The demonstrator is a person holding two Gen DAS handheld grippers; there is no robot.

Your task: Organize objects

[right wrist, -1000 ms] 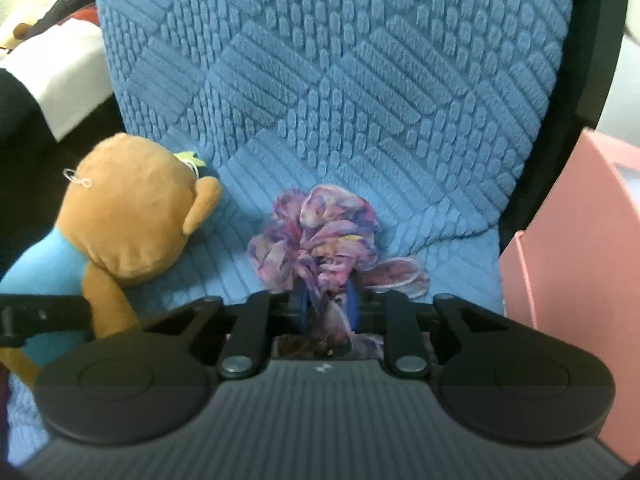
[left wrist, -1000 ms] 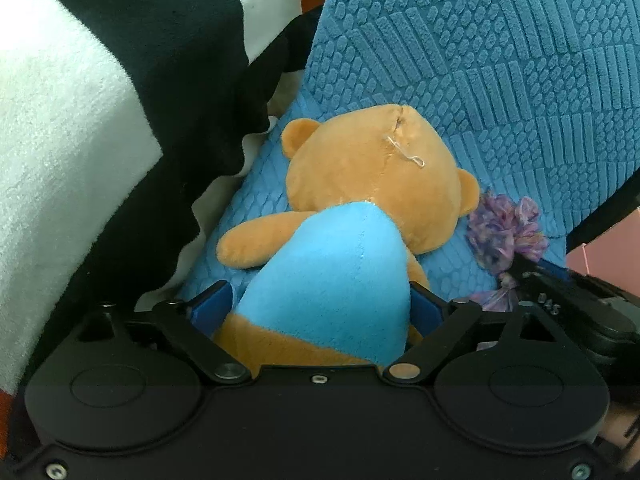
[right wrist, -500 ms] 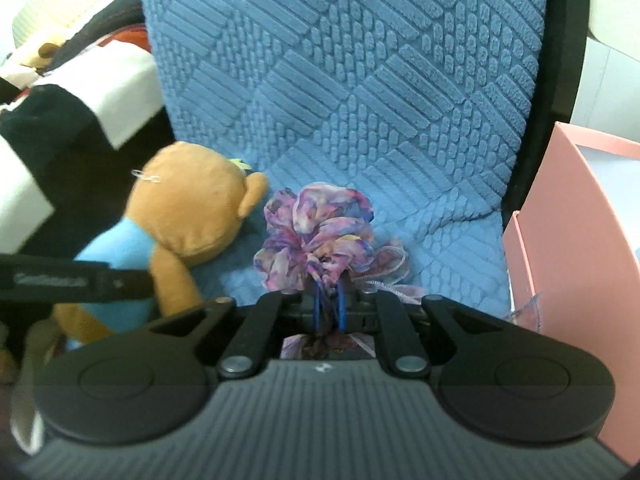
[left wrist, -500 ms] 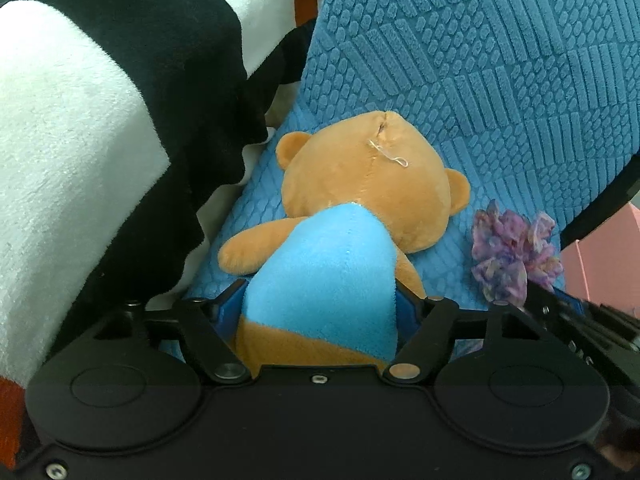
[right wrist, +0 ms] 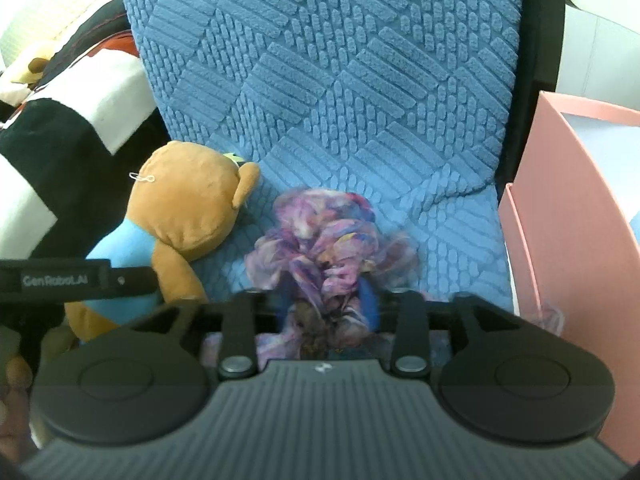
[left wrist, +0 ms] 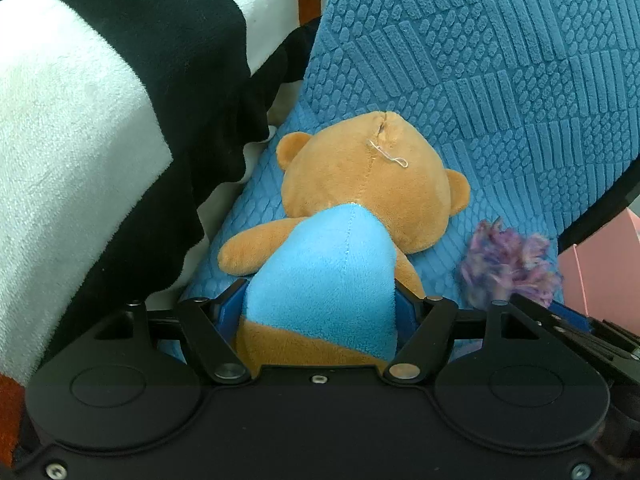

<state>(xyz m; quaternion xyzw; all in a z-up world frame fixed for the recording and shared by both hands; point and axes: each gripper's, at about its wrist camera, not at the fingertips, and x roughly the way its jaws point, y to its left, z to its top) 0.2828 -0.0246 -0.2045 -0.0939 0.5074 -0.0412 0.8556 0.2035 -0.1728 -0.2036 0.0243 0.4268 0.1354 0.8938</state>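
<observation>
A brown teddy bear in a light blue shirt point(left wrist: 360, 184) lies face down against the blue textured chair cover point(left wrist: 500, 60). My left gripper point(left wrist: 320, 304) is shut on the bear's blue body. The bear also shows at the left of the right wrist view point(right wrist: 188, 204). A purple and pink fabric scrunchie point(right wrist: 320, 248) is held between the blue pads of my right gripper point(right wrist: 326, 304), which is shut on it. The scrunchie appears blurred at the right of the left wrist view point(left wrist: 508, 264).
A black and white striped blanket point(left wrist: 100, 120) lies to the left of the chair. A pink box point(right wrist: 576, 216) stands to the right. The chair's black frame edge point(right wrist: 536, 40) runs between the cover and the box.
Both grippers have drawn back from the chair with their objects still held. The bear and the scrunchie have lifted off the seat, and the scrunchie is now motion blurred.
</observation>
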